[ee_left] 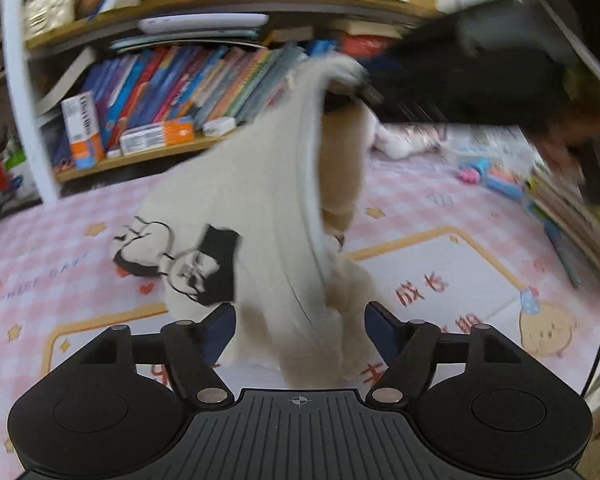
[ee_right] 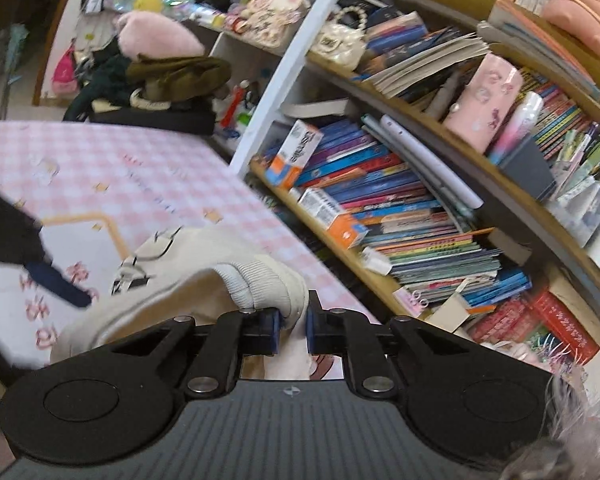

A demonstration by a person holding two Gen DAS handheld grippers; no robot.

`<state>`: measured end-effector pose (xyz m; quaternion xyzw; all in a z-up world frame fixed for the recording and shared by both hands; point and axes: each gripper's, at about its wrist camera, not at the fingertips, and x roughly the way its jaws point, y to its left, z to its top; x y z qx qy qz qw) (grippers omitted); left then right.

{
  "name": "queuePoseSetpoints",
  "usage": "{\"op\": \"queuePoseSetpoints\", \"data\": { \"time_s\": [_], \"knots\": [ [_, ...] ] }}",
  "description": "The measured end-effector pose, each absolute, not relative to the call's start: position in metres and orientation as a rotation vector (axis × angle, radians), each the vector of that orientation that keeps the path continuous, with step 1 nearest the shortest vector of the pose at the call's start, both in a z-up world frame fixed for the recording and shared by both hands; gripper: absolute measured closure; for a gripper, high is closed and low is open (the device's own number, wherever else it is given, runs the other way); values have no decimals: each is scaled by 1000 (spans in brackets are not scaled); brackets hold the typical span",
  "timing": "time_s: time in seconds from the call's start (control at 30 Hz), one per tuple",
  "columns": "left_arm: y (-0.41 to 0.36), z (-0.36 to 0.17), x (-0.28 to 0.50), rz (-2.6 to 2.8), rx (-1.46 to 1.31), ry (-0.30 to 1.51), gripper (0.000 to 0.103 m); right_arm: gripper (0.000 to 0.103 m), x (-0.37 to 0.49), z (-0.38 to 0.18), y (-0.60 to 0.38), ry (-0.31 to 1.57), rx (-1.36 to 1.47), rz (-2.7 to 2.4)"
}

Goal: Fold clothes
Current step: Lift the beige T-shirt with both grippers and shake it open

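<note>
Garment on the mat, shelves behind it

The garment (ee_left: 260,216) stands up from the middle of the mat (ee_left: 60,240); the bookshelf (ee_left: 172,92) runs along the mat's far edge, and toys (ee_left: 484,172) lie near its far right corner.

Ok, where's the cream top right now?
The cream top hangs mid-frame in the left wrist view, its ribbed edge pinched in the right gripper and its lower part trailing on the pink checked cloth, between the open fingers of the left gripper.
</note>
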<state>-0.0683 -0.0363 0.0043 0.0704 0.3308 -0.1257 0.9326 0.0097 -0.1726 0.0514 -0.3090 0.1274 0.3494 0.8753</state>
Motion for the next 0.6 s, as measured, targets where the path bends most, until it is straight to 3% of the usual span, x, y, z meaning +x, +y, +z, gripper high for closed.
{"op": "queuePoseSetpoints", "data": {
  "time_s": [0.23,0.5,0.57,0.6],
  "knots": [
    [-59,-17,-68,-187,325,686,29,92,19,73,-164,223,-631,715],
    [-34,1,-70,-166,108,625,29,92,27,67,-168,253,-647,699],
    [-30,2,-68,-156,74,629,31,92,29,66,-171,263,-641,694],
    [-28,2,-67,-153,51,633,41,92,30,65,-173,265,-639,693]
  ]
}}
